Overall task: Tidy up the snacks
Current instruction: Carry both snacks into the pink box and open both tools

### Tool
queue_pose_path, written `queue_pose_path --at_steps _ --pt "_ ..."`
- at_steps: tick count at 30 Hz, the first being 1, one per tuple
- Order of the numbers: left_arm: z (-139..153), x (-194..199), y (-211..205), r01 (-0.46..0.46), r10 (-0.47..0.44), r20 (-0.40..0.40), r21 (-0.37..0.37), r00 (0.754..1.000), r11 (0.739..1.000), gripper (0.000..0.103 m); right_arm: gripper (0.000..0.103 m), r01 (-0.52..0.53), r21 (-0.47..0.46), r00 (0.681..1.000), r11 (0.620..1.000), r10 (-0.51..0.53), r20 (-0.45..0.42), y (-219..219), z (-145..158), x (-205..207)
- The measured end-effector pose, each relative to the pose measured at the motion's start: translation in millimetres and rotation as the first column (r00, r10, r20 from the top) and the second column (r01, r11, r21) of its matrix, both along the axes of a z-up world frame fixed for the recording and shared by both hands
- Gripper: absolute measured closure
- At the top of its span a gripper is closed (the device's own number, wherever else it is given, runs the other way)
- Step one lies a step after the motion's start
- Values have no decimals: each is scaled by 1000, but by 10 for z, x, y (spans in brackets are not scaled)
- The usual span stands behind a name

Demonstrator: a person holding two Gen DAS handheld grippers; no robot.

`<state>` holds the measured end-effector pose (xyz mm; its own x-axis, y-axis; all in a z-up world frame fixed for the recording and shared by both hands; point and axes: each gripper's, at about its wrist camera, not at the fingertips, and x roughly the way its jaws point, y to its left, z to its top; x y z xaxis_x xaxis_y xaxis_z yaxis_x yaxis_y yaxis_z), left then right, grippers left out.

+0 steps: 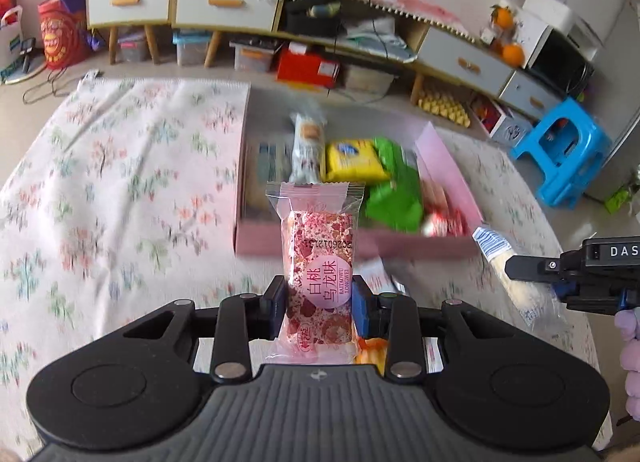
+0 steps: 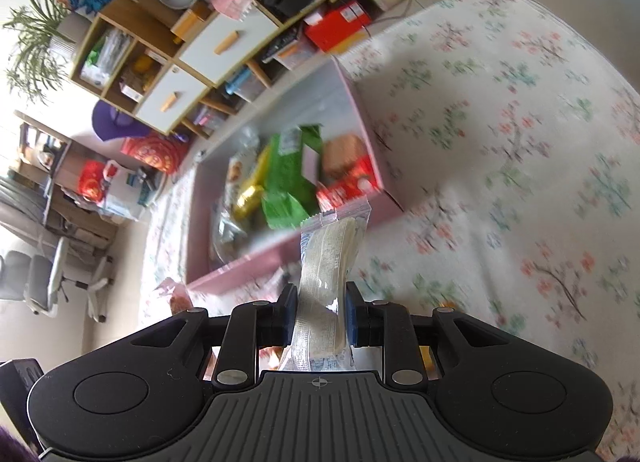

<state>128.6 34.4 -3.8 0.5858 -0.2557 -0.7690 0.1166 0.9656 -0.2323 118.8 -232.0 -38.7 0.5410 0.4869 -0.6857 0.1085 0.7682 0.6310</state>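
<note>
My left gripper point(image 1: 320, 302) is shut on a pink snack bar point(image 1: 320, 254) in a clear wrapper with a round pink label, held upright just short of the pink box point(image 1: 360, 248). My right gripper point(image 2: 322, 314) is shut on a pale wafer packet point(image 2: 328, 262) in a clear wrapper with blue print, held near the box's corner. The right gripper point(image 1: 536, 268) and its packet point(image 1: 504, 262) also show at the right of the left wrist view. The pink box point(image 2: 360, 109) holds a yellow pack point(image 1: 354, 159), green packs point(image 2: 288, 181), red-and-white snacks point(image 2: 348, 185) and a gold packet point(image 2: 248, 197).
The box lies on a floral cloth point(image 1: 120, 181). Loose snack packets point(image 1: 372, 354) lie under the left gripper and one point(image 2: 176, 298) left of the box. Low cabinets with drawers point(image 1: 224, 1), storage bins and a blue stool point(image 1: 560, 149) stand beyond.
</note>
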Motion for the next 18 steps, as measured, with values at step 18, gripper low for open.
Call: queue_pose_path --at_steps 18 --pt "-303 589 13 -117 120 8 -159 993 980 73 79 83 -117 989 990 -67 131 299 -60 853"
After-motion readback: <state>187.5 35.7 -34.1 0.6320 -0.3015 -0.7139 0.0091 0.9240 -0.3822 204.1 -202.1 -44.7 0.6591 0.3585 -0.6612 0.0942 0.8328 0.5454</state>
